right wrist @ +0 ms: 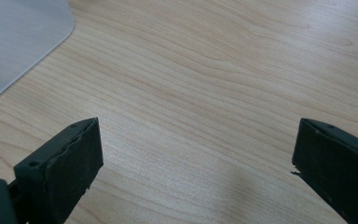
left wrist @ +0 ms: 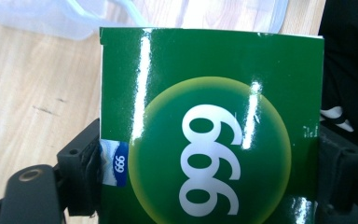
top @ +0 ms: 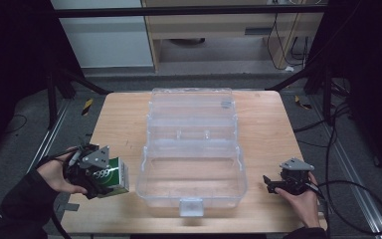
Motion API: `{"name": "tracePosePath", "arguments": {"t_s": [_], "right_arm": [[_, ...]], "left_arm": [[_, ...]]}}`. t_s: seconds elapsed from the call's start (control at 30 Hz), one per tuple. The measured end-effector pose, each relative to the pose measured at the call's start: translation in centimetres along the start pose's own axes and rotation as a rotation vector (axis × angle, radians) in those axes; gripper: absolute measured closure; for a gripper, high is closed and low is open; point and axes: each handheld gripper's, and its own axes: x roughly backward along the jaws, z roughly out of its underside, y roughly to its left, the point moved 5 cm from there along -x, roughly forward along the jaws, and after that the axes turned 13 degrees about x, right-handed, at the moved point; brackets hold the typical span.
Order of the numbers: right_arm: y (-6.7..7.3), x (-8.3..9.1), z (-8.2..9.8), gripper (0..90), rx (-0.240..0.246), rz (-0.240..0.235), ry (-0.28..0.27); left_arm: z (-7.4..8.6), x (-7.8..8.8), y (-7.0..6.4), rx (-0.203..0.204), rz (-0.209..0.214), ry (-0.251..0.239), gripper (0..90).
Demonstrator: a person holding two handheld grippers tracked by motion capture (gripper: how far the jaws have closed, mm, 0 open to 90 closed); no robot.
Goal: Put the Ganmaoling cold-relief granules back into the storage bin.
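- The left tool [top: 110, 180] pinches a glossy green cardboard box printed "999" [top: 114, 177] near the bench's front-left corner.
- Judged from this, the pick-up is done; placing the box into the clear plastic lidded case [top: 191, 186], open at mid-bench, is left.
- The right tool [top: 268, 183] rests spread and empty near the front-right corner.
- The light wooden bench [top: 268, 129] stands in a dim room with dark floor and cables.

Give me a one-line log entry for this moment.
left gripper: shut on green box | right gripper: open, over table | clear case: lid open
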Motion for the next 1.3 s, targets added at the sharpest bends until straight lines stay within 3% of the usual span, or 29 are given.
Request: {"name": "tracePosePath", "arguments": {"t_s": [0.23, 0.6, 0.9, 1.3], "right_arm": [[0.0, 0.0, 0.0, 2.1, 0.000, 0.000, -0.002], [0.0, -0.1, 0.0, 2.1, 0.002, -0.001, -0.002], [0.0, 0.0, 0.0, 2.1, 0.000, -0.001, -0.004], [0.0, -0.1, 0.1, 2.1, 0.004, -0.003, -0.007]], "left_arm": [[-2.2, 0.9, -0.4, -0.013, 0.005, -0.006, 15.0], [-4.8, 0.5, -0.8, -0.038, 0.023, -0.024, 14.9], [-7.8, -0.6, -1.4, -0.086, 0.043, -0.027, 14.9], [-10.1, -2.3, -1.9, -0.130, 0.062, -0.016, 14.9]]}}
